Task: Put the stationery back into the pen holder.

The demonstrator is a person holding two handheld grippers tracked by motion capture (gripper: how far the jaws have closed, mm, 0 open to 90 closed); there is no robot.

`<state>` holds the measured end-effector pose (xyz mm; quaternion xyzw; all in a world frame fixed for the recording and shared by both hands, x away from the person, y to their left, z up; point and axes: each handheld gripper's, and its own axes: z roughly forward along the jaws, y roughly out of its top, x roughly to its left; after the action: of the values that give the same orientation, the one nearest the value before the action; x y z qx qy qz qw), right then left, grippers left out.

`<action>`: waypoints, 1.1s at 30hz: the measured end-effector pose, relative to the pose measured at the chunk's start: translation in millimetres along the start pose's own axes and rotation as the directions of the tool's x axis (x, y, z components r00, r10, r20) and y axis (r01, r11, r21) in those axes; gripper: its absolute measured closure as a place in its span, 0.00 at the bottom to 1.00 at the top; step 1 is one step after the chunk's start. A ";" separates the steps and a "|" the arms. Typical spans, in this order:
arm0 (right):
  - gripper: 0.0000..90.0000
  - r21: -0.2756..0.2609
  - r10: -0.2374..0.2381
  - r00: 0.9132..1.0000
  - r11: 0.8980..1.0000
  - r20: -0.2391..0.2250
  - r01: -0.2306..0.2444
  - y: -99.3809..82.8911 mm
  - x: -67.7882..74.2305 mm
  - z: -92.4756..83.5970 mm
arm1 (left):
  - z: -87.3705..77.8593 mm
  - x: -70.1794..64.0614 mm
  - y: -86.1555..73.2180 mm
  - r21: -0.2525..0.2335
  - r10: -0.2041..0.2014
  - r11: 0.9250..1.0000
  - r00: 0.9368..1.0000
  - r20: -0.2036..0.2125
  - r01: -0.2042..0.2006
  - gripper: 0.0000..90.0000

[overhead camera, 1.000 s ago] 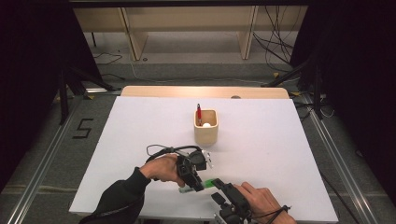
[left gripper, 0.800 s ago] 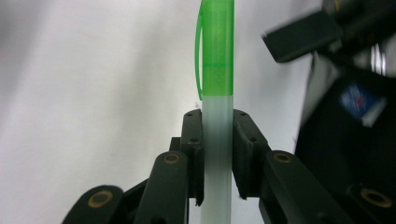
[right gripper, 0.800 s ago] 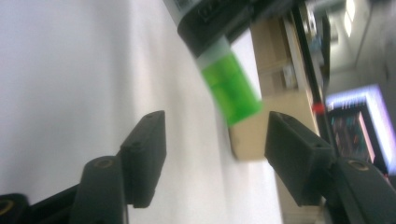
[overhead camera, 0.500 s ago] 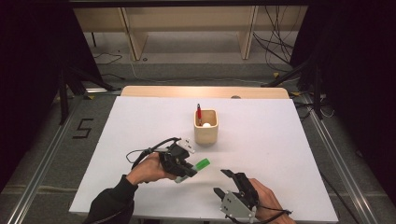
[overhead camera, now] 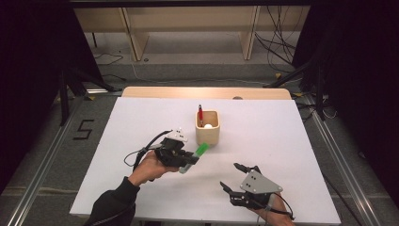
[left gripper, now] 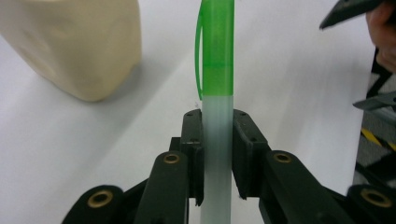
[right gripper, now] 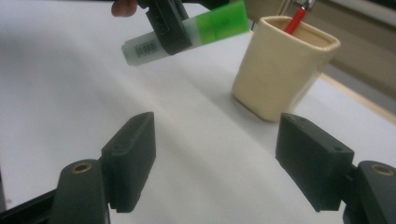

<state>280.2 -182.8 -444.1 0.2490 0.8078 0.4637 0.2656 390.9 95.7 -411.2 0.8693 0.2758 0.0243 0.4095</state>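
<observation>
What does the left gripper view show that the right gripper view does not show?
Left gripper view alone: the left gripper with its jaws clamped on the green marker, seen along its length, clip at the side. Right gripper view alone: the right gripper open with nothing between its jaws, the marker's printed label end, and a red pen in the cup. Both: marker, cup, white table.

A white rectangular tabletop [overhead camera: 141, 117] with a pale wooden strip [overhead camera: 207, 92] along its far edge stands on a grey carpeted floor [overhead camera: 42, 141]. A black numeral five [overhead camera: 83, 130] is marked on the floor to the left. Beyond the table stands a light wooden shelf frame [overhead camera: 193, 28], with black cables [overhead camera: 277, 42] trailing nearby. Black curtains [overhead camera: 37, 42] darken both sides.
</observation>
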 end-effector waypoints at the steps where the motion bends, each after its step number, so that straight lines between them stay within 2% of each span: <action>1: 0.32 -0.004 0.034 0.999 0.999 -0.003 -0.034 -0.4 -2.1 -0.8 | -0.8 0.1 0.5 -0.010 -0.004 1.000 1.000 -0.007 0.003 0.85; 3: 0.33 0.002 0.115 0.993 0.993 0.006 -0.115 -1.1 -6.7 -1.8 | -3.0 -0.3 1.2 -0.036 -0.008 0.999 1.000 -0.021 0.007 0.85; 5: 0.32 0.000 0.203 0.979 0.979 -0.007 -0.203 -3.2 -12.2 -2.6 | -5.1 -0.8 2.7 -0.072 -0.015 0.997 0.999 -0.038 0.012 0.85; 9: 0.31 -0.009 0.306 0.952 0.952 -0.015 -0.306 -7.7 -21.1 -6.5 | -10.9 0.5 6.2 -0.145 -0.036 0.989 0.997 -0.075 0.025 0.85; 10: 0.31 -0.012 0.317 0.948 0.948 -0.014 -0.317 -8.8 -22.6 -8.1 | -12.3 1.2 7.5 -0.164 -0.041 0.986 0.996 -0.084 0.027 0.85; 12: 0.31 -0.014 0.316 0.949 0.949 0.004 -0.316 -10.1 -24.3 -12.6 | -16.1 3.6 10.7 -0.197 -0.052 0.980 0.994 -0.093 0.033 0.85; 15: 0.31 -0.025 0.327 0.945 0.945 0.013 -0.327 -13.4 -25.7 -19.8 | -19.3 7.5 16.4 -0.240 -0.080 0.969 0.992 -0.097 0.055 0.85; 17: 0.31 -0.023 0.325 0.945 0.946 0.020 -0.325 -15.6 -25.1 -23.2 | -18.8 9.6 21.6 -0.254 -0.091 0.965 0.992 -0.093 0.065 0.85; 20: 0.30 -0.030 0.340 0.940 0.940 0.006 -0.340 -17.7 -25.3 -24.6 | -16.1 15.4 32.3 -0.290 -0.110 0.953 0.991 -0.077 0.083 0.85; 23: 0.30 -0.040 0.343 0.939 0.939 0.002 -0.343 -17.5 -24.3 -25.1 | -13.7 21.6 44.9 -0.316 -0.127 0.944 0.989 -0.082 0.095 0.85; 25: 0.29 -0.045 0.343 0.939 0.939 0.002 -0.342 -17.5 -23.8 -25.9 | -12.1 24.1 52.9 -0.340 -0.143 0.935 0.986 -0.090 0.104 0.85; 26: 0.29 -0.046 0.345 0.939 0.938 0.002 -0.344 -17.7 -24.0 -26.3 | -11.4 25.9 57.0 -0.344 -0.142 0.933 0.986 -0.089 0.104 0.85; 28: 0.29 -0.050 0.352 0.936 0.935 -0.004 -0.352 -18.4 -25.1 -26.5 | -9.7 29.0 64.8 -0.363 -0.154 0.925 0.984 -0.093 0.111 0.85; 30: 0.29 -0.048 0.352 0.936 0.935 -0.002 -0.351 -18.8 -25.8 -26.6 | -7.5 32.5 71.7 -0.374 -0.156 0.920 0.984 -0.084 0.114 0.85; 33: 0.29 -0.052 0.353 0.935 0.934 -0.006 -0.353 -19.3 -25.4 -25.9 | -0.1 36.2 80.9 -0.384 -0.167 0.916 0.981 -0.102 0.116 0.85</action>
<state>278.7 -223.8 -444.9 0.3839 0.7370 0.5243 0.1860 458.7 72.4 -359.1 0.7487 0.3547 0.1047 0.5502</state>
